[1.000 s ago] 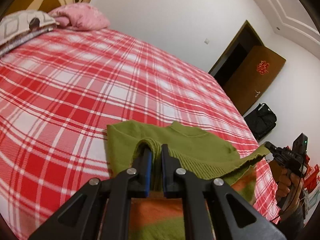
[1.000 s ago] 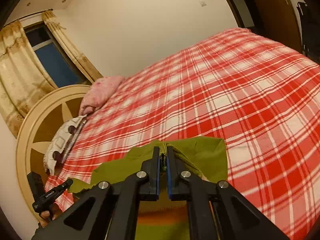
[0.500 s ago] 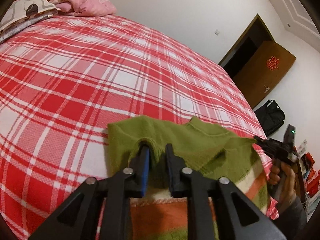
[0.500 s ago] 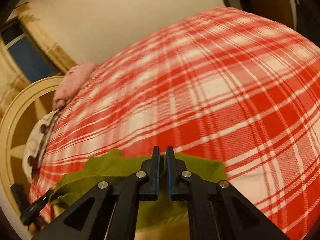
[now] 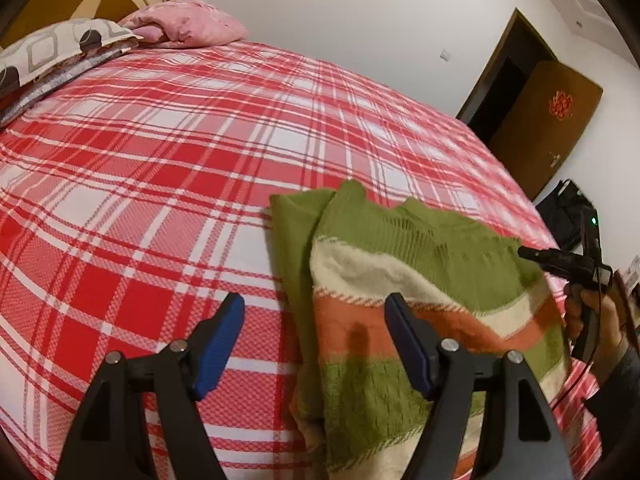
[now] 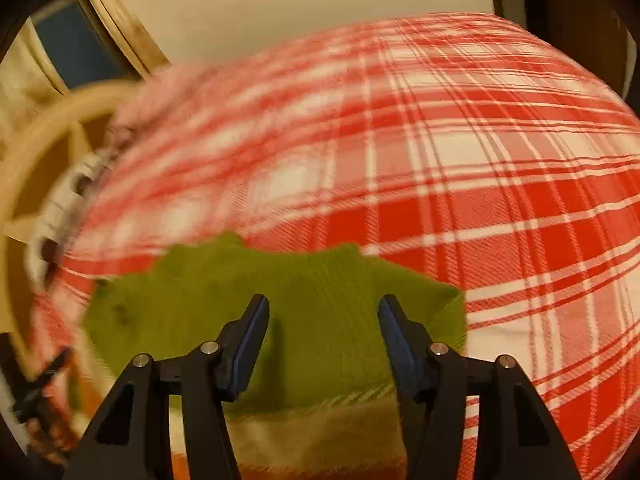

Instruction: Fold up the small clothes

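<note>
Left gripper: jaws spread and opening, nothing pinched; the blue pads stand clear above the bedspread and the sweater's left edge, one to each side of that edge
Right gripper: jaws parted and opening, no cloth caught between them; green knit lies under the gap. In the left wrist view the same tool shows at the far right, gripped by a hand
Bed: red and white plaid bedspread covers the whole surface, soft underneath, so it gives under any press
Sweater: lies on the near part of the bed, green top folded down over cream, orange and green stripes; one green sleeve or side panel runs along its left edge
Handling: a light, limp, stretchy knit by the look of it; not slippery and not fragile, though loose loops could snag on a pad. Folds will likely slump unless laid flat
Where to hold: pinch both layers at the two corners of a folded edge, one gripper to each, rather than mid-panel
Hand pose: both grippers tilt steeply down toward the bed, side by side over the garment; the right wrist view is motion-blurred
Pillows: pink and patterned, far at the headboard, well apart from the sweater
</note>
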`<move>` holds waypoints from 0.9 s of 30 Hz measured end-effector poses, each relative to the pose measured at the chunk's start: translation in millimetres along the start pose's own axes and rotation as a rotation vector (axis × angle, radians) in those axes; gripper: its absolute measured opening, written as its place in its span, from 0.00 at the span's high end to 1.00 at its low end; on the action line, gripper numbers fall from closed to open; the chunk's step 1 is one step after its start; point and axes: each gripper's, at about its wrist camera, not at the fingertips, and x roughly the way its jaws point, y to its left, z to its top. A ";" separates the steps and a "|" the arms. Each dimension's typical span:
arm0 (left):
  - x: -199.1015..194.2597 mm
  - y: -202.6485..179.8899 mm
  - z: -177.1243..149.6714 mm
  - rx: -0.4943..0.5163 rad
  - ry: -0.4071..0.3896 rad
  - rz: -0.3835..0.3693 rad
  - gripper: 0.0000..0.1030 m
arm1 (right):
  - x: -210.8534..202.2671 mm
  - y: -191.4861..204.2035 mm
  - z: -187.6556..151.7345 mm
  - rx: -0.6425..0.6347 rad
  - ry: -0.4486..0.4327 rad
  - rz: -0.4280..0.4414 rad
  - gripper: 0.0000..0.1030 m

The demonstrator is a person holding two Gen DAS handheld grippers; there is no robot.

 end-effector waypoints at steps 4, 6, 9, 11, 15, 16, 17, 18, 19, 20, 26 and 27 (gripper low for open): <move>5.9 -6.5 -2.4 0.056 0.015 0.039 0.27 | -0.8 10.7 -2.5 -0.054 -0.034 -0.065 0.96; 9.3 -7.9 -4.1 0.075 0.024 0.064 0.27 | -14.9 5.1 1.8 -0.032 -0.110 -0.128 0.97; 16.0 -5.8 -8.9 0.089 0.051 0.092 0.27 | -17.3 -9.9 8.0 0.023 -0.130 -0.174 0.97; 22.3 -3.9 -11.8 0.092 0.079 0.116 0.27 | -5.0 -13.5 8.6 0.015 -0.100 -0.199 0.96; 12.6 -6.6 -8.2 0.102 0.050 0.141 0.27 | 1.9 -8.0 6.5 -0.016 -0.105 -0.199 0.90; 5.7 -8.7 -2.8 0.105 0.013 0.153 0.27 | -2.2 -5.1 5.5 -0.029 -0.119 -0.222 0.83; 1.9 -11.9 2.3 0.111 -0.015 0.161 0.27 | -8.9 -0.2 4.7 -0.049 -0.141 -0.253 0.61; -0.4 -16.0 8.3 0.124 -0.034 0.171 0.23 | -17.6 5.8 3.8 -0.063 -0.167 -0.269 0.48; 0.7 -22.0 16.0 0.142 -0.037 0.173 0.21 | -25.1 11.0 3.8 -0.070 -0.193 -0.260 0.48; 4.1 -26.9 21.7 0.155 -0.033 0.169 0.20 | -30.5 16.0 4.7 -0.077 -0.204 -0.234 0.48; 49.3 -42.5 35.9 0.249 0.003 0.339 0.20 | -22.6 81.0 -14.8 -0.203 -0.066 0.013 0.48; 58.0 -39.4 35.2 0.254 0.016 0.409 0.20 | -13.0 93.3 -23.2 -0.238 -0.032 0.031 0.48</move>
